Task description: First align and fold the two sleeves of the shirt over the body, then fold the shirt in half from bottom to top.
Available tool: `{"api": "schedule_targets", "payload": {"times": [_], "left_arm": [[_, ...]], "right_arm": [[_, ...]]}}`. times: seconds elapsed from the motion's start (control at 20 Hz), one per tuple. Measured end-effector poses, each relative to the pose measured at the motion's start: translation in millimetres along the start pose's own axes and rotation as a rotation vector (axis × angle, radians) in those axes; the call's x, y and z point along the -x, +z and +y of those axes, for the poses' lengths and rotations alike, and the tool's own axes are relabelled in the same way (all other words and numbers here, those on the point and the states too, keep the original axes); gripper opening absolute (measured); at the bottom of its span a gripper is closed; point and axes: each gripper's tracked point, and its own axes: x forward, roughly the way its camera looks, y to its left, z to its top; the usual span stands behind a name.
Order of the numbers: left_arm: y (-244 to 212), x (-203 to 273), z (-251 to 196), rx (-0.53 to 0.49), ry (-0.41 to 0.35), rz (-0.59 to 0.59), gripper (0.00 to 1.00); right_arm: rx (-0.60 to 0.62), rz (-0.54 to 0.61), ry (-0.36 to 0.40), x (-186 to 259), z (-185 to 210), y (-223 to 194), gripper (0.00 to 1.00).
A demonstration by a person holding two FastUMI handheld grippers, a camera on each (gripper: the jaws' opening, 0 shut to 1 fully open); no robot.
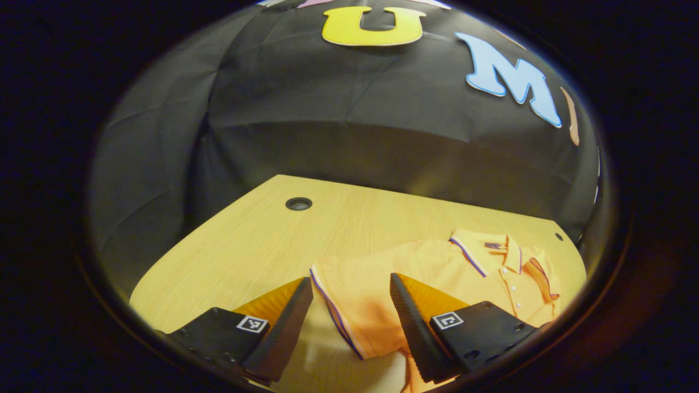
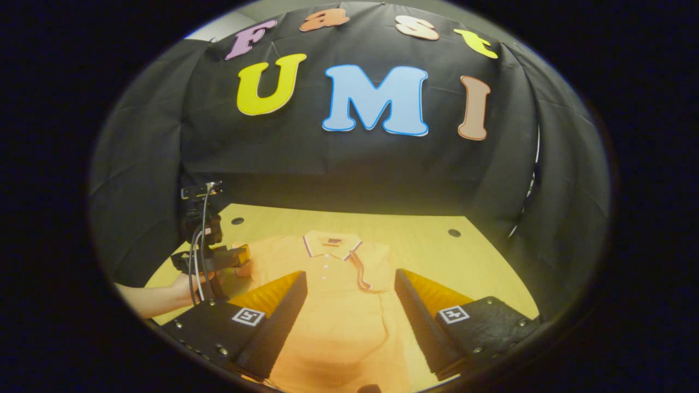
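Orange and soft, the shirt (image 2: 333, 305) lies flat on the wooden table (image 1: 256, 245), collar (image 2: 332, 244) at the far end and buttons facing up.

Start on the left. In the left gripper view, the left sleeve (image 1: 349, 305) sticks out to the side, and its striped edge runs between your left gripper (image 1: 349, 322) fingers. The jaws are wide apart and hold nothing. I think this sleeve is the step to do now. To do it well, go low, pinch the sleeve near its striped edge, lift it just a little, and lay it over the body. Keep the edge straight so it does not bunch up.

In the right gripper view you can see your hand (image 2: 183, 286) holding that left gripper at the shirt's left side, low and near the table, pointing in at the sleeve.

Now the right. The right sleeve looks folded in over the chest already, with its striped edge near the buttons, so match the left one to it.

Your right gripper (image 2: 349, 322) hangs over the near part of the shirt, pointing at the collar. Its jaws are wide apart too, with nothing in them. Keep it off the cloth while the left one works.
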Motion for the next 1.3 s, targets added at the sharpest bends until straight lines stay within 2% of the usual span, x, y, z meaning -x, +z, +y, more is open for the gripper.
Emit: {"api": "schedule_targets", "payload": {"times": [0.35,0.55,0.65,0.7,0.8,0.85,0.9,1.05,1.3], "left_arm": [[-17.6,-27.2,0.7,-0.006,0.016,0.072,0.94],[-17.8,-31.1,-5.0,-0.059,0.025,0.079,0.92],[-20.1,-38.2,-9.6,-0.101,0.032,0.094,0.79],[-20.7,-38.9,-10.6,-0.119,0.034,0.097,0.58],[-20.6,-40.6,-16.1,-0.133,0.027,0.100,0.36],[-20.6,-40.6,-17.8,-0.139,0.028,0.101,0.29],[-20.6,-41.7,-18.8,-0.143,0.030,0.102,0.17],[-17.0,-41.3,-21.7,-0.148,0.029,0.093,0.07],[11.5,-25.0,-36.9,-0.158,0.008,0.030,0.07]], "right_arm": [[-0.003,0.024,-0.013,9.5,-11.0,-7.7,0.97],[-0.032,0.050,-0.001,6.1,-11.9,-17.0,0.97],[-0.052,0.063,0.010,4.2,-9.9,-20.6,0.97],[-0.058,0.066,0.013,3.3,-9.8,-21.3,0.97],[-0.064,0.076,0.017,1.4,-10.5,-23.9,0.97],[-0.065,0.078,0.016,2.3,-11.1,-23.6,0.97],[-0.066,0.079,0.015,1.4,-13.1,-24.0,0.97],[-0.064,0.080,0.006,3.5,-18.7,-23.7,0.97],[-0.080,0.079,-0.002,8.4,-26.6,-26.2,0.97]]}}
